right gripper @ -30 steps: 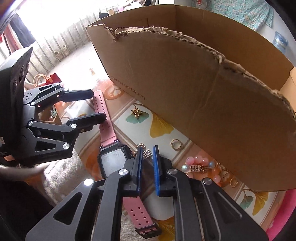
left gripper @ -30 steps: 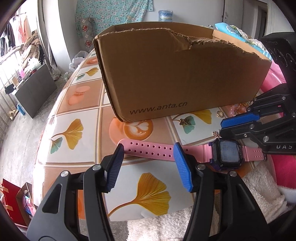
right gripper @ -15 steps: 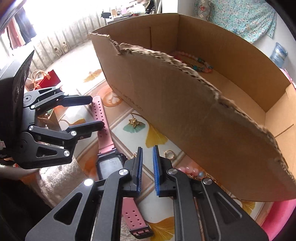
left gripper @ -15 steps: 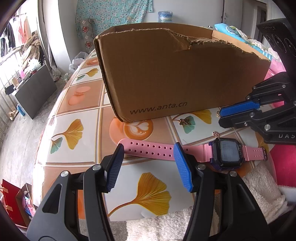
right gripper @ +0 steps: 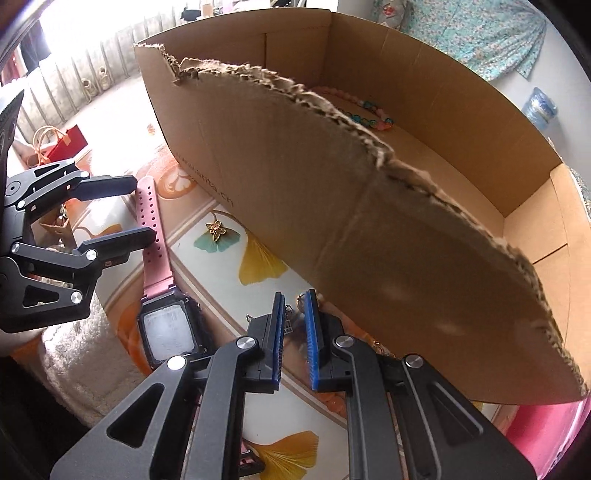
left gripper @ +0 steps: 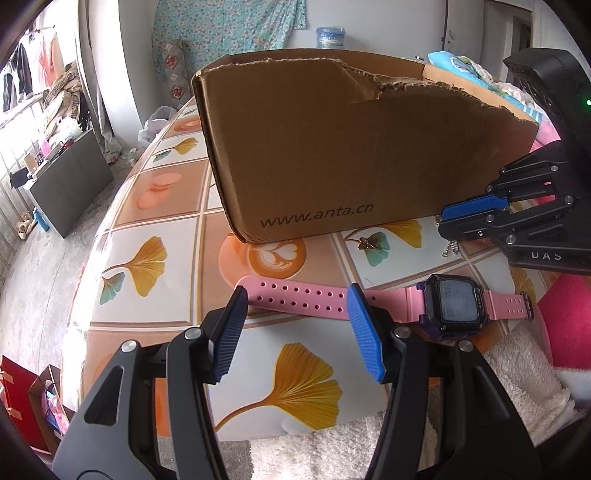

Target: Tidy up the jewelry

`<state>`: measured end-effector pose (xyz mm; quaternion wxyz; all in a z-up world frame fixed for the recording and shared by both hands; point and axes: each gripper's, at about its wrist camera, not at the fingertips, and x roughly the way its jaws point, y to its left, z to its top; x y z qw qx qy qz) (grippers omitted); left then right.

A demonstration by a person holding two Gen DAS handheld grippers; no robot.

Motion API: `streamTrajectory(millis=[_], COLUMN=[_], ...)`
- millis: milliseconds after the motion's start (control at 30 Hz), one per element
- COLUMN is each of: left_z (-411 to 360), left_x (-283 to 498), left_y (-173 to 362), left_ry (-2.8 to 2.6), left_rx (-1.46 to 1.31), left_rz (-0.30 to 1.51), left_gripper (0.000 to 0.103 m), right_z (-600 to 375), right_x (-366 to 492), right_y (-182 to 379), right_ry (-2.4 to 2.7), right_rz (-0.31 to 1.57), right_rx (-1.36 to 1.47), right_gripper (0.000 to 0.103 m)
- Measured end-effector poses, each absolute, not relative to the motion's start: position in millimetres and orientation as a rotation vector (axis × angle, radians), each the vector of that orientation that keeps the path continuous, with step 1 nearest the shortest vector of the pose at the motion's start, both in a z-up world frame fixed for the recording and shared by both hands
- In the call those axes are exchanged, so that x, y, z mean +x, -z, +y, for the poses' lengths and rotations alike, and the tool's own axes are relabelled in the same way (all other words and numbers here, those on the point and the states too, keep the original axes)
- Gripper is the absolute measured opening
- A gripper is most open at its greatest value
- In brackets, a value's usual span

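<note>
We note on both black plastic two-finger grippers (left gripper: 295, 332) (right gripper: 293, 341) ribbed blue pads (left gripper: 364, 334), silver pivot screws and white lettering.

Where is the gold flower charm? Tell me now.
The gold flower charm lies on the table, between the pink watch and the cardboard box.

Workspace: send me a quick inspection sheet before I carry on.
Surface: table with leaf-print cover.
Job's things: pink watch flat on the table; gold flower charm beside the cardboard box; bead bracelet inside the box.
Clutter: white towel at the table edge.
Grippers: left gripper open above the watch strap; right gripper shut on a small chain piece.
Cables: nothing seen.
Surroundings: water bottle, floral cloth.
</note>
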<state>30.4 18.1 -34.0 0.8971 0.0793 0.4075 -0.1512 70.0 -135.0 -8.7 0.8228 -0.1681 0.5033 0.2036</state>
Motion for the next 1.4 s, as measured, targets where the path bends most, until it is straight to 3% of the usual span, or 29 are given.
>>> streamTrajectory(millis=[133,233,400,633,700,833,1167,1400], left_z=[20.0,21.2,22.3,32.9,33.6,21.9,-26.9,-38.2], left_x=[29.3,28.9,30.2,23.9,15.4,-1.1,-29.2,-32.2], left_y=[34.4,34.5,34.5,23.2,16.9,12.9,25.1,34.2], left_ry=[0.318,0.321,0.327,0.337,0.356,0.399,0.448,0.496], left_rx=[0.164,0.165,0.160,0.135,0.155,0.262,0.595,0.697], left_rz=[0.841,0.841,0.843,0.816,0.780,0.734,0.639,0.666], left_gripper=[0.054,0.054,0.053,0.054,0.054,0.062,0.062,0.062], right_z=[-152.1,-156.2,-147.1,-121.3,-123.6,-136.3,-176.6,-190.4], right_x=[51.8,34.5,9.8,-1.8,2.2,14.2,48.3,59.7], right_y=[-7.9,-18.0,-6.9,11.5,12.7,12.4,22.6,29.5], right_ry=[-0.456,-0.508,-0.581,-0.555,-0.553,-0.607,-0.865,-0.958], right_rz=[1.014,0.989,1.013,1.016,1.018,1.058,1.217,1.281], right_rx=[-0.232,-0.163,-0.164,-0.192,-0.191,-0.105,0.137,0.206], right_gripper=[0.018,0.045,0.060,0.060,0.047,0.044,0.042,0.042])
